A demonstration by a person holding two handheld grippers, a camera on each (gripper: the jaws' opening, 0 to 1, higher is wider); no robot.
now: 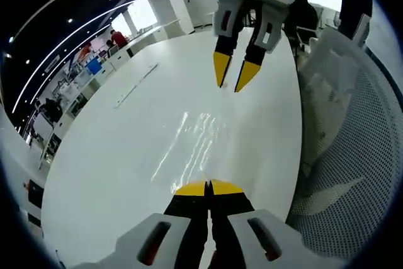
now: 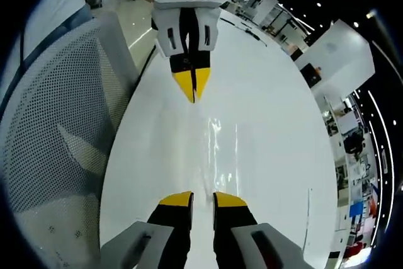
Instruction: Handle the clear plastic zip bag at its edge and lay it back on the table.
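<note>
Left gripper view: our left gripper (image 1: 208, 188), jaws clenched, apparently pinching the near edge of the clear zip bag (image 1: 189, 146) lying on the white table (image 1: 113, 168).

Right gripper view: our right gripper (image 2: 202, 199), jaws parted above the bag's opposite edge, holding nothing.

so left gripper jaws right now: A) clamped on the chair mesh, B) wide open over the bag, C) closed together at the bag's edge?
C: in the left gripper view the left gripper has its yellow tips pressed together at the near edge of the clear zip bag on the table.
</note>
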